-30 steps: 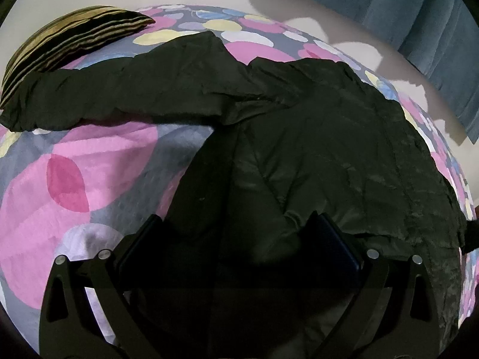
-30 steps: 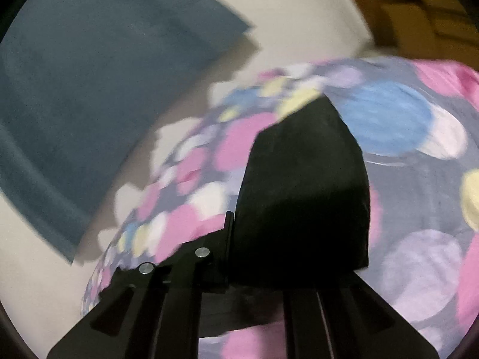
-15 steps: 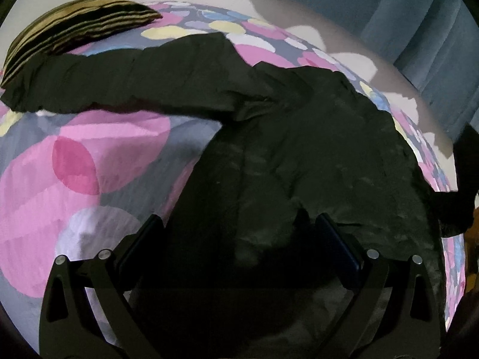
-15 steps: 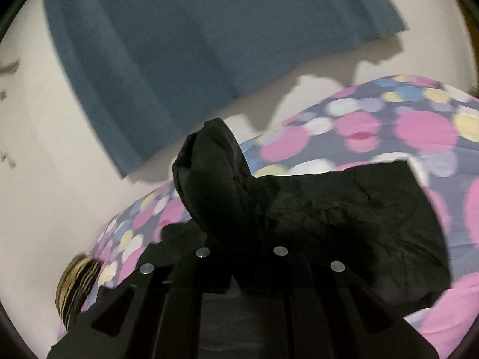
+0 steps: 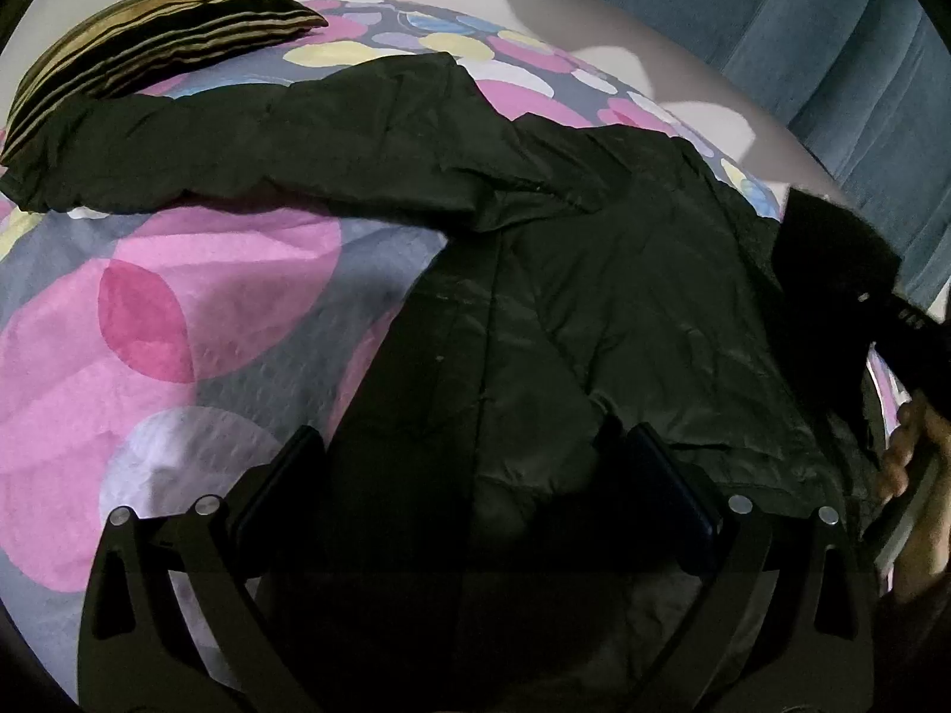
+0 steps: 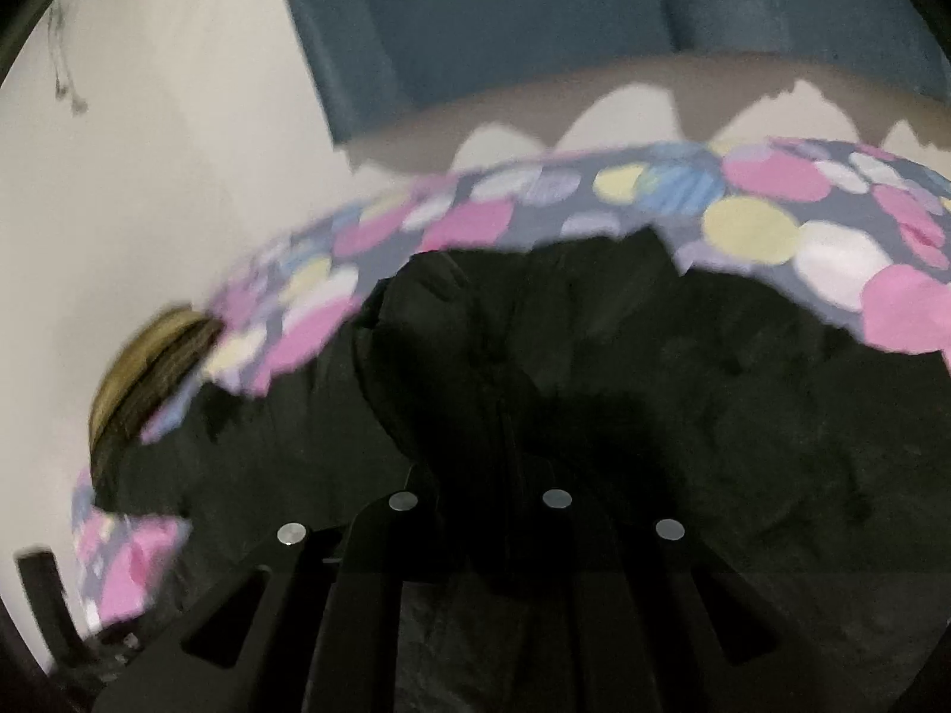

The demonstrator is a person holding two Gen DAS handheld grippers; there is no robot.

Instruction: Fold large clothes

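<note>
A large black jacket lies spread on the dotted bedspread, with one sleeve stretched out to the far left. My left gripper stands open over the jacket's near hem, and a bulge of fabric lies between its wide-set fingers. My right gripper is shut on the jacket's other sleeve, which is bunched above its fingertips and held over the jacket's body. In the left wrist view that bundle comes in from the right edge, with a person's hand behind it.
A striped olive and black pillow lies at the bed's far left corner and shows blurred in the right wrist view. A pale wall and a blue curtain stand behind the bed. Bare bedspread lies left of the jacket.
My right gripper has swung across with the sleeve, from the bed's outer side to over the jacket's body, and now shows at the left view's right edge. The left gripper stayed put.
</note>
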